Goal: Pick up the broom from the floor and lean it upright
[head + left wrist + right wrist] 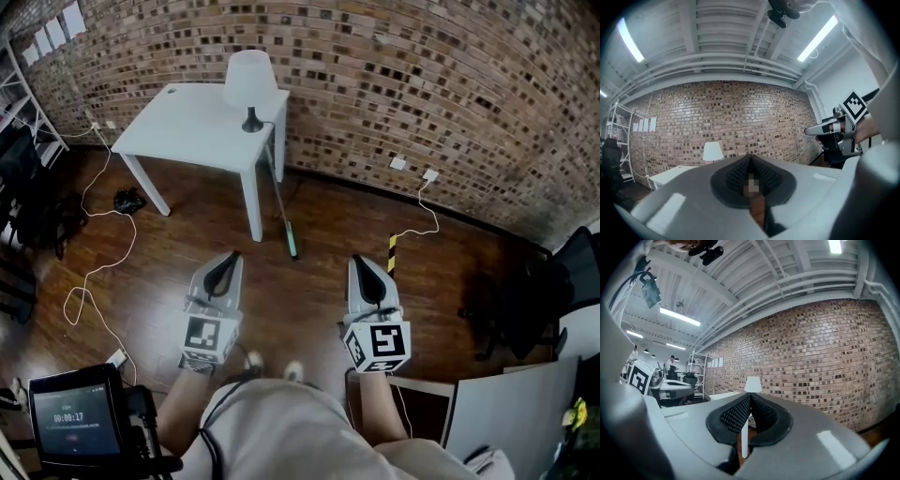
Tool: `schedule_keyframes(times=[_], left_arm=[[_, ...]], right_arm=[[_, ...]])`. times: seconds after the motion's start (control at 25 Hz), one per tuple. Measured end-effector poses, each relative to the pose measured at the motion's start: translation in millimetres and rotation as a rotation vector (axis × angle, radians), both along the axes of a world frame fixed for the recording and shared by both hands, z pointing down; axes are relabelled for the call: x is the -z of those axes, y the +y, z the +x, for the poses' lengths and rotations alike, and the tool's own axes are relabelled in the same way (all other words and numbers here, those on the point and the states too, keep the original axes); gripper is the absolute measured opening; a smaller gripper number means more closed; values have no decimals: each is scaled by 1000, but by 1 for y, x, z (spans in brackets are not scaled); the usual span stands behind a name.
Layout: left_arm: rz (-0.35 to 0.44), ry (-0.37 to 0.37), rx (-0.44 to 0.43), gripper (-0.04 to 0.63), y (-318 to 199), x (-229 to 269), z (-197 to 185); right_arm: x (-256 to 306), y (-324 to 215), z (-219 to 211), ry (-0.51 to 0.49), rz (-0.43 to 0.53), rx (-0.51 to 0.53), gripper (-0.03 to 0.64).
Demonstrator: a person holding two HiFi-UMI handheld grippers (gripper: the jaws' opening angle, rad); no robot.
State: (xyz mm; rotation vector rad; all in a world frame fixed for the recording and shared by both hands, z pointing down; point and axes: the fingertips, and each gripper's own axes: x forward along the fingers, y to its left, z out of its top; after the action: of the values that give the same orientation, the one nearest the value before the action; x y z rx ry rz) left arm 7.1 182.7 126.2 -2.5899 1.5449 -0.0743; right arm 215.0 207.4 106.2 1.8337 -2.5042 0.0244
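The broom [280, 206] stands propped against the front right leg of the white table [187, 127], its thin handle slanting up and its green head [292, 246] on the wooden floor. My left gripper [228, 259] and right gripper [362, 262] are held level side by side, well short of the broom, both pointing towards the brick wall. Each is shut with nothing between its jaws. In the left gripper view the left gripper [750, 161] shows its pads meeting, and the right gripper [819, 130] is at the right. The right gripper view shows the right gripper [750, 399] likewise closed.
A white lamp [250, 84] stands on the table. White cables [94, 272] trail over the floor at left. A black-and-yellow striped piece [392, 253] lies right of the broom. A black chair [511, 309] and a grey panel [506, 412] are at right, metal shelving [23, 103] at far left.
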Motion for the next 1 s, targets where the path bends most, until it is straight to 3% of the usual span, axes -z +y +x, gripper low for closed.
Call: schedule_keyframes(times=[0.32, 1.0], left_arm=[[-5, 4, -7, 2, -2, 3, -30], [-7, -2, -22, 2, 2, 2, -35]], right_arm=[[7, 4, -31, -4, 8, -6, 12], [-2, 4, -48, 70, -11, 9, 11]])
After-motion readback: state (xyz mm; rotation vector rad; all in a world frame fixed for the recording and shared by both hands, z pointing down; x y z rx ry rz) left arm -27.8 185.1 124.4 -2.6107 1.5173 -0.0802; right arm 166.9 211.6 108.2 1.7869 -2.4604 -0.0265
